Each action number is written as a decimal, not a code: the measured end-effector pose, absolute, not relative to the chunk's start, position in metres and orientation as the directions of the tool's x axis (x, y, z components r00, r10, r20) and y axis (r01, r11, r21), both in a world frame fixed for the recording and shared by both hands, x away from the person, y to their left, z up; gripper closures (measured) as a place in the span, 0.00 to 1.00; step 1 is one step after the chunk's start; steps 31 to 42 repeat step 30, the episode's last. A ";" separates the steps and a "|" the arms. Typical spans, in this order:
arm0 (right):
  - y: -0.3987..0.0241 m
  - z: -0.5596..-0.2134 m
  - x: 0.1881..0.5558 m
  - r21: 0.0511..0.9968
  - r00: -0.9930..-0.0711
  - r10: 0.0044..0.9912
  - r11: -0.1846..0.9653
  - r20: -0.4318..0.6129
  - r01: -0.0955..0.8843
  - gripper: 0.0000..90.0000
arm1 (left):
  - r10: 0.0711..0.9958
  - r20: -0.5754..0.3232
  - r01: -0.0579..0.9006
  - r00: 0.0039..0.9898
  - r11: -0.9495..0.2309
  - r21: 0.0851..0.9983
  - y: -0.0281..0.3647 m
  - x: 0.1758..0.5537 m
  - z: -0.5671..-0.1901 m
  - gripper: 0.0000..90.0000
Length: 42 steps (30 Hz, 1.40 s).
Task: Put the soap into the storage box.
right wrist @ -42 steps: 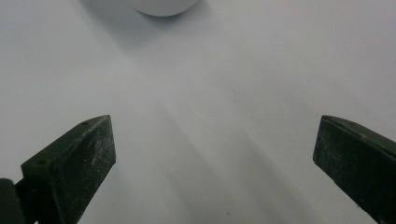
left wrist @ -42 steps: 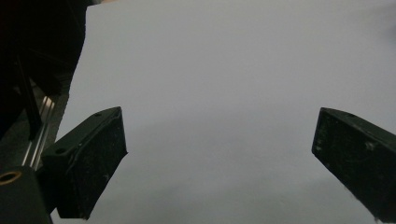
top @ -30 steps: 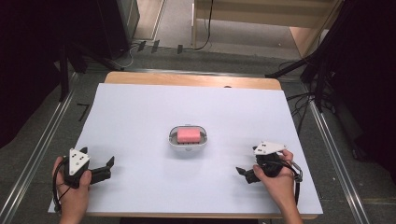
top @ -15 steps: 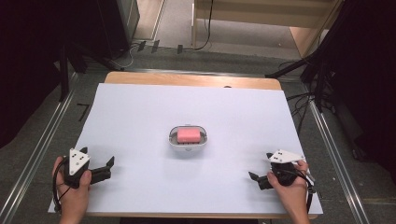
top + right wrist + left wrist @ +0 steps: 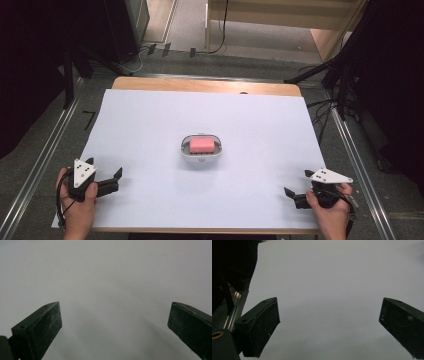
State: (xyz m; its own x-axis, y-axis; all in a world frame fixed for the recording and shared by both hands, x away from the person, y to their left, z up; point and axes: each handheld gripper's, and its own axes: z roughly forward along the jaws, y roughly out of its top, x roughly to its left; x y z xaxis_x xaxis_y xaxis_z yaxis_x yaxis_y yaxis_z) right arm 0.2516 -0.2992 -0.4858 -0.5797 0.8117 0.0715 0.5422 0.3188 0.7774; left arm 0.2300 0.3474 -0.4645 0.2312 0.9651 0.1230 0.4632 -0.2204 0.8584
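Note:
A small white dish holding a pink block sits at the middle of the white table sheet. My left gripper rests near the front left corner, held by a hand, its jaws open and empty. Down at the front right, my right gripper points left with its jaws open and nothing between them. In the left gripper view the left gripper frames bare sheet with wide-apart jaws. The right gripper in its own view also spans bare sheet.
The wooden table edge runs along the back. Metal rails flank the table on both sides. Dark equipment and cables stand at the back right, and the sheet's left edge borders a dark gap.
My right gripper has moved right and toward the table's front edge. The left gripper and the dish have stayed where they were.

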 end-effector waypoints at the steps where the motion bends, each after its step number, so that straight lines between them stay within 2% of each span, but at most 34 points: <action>1: -0.299 -0.486 0.252 0.777 -0.580 0.812 0.319 0.071 0.542 0.00 | 0.965 0.124 0.463 0.232 -0.221 0.858 0.347 0.230 -0.464 0.04; 24: -0.339 -0.490 0.236 0.799 -0.473 0.876 0.217 0.095 0.561 0.00 | 0.964 0.110 0.466 0.241 -0.215 0.858 0.348 0.230 -0.464 0.04; 30: -0.331 -0.489 0.237 0.782 -0.458 0.888 0.258 0.039 0.567 0.00 | 0.965 0.106 0.471 0.242 -0.212 0.856 0.348 0.231 -0.464 0.04; 42: -0.331 -0.489 0.237 0.782 -0.458 0.888 0.258 0.039 0.567 0.00 | 0.965 0.106 0.471 0.242 -0.212 0.856 0.348 0.231 -0.464 0.04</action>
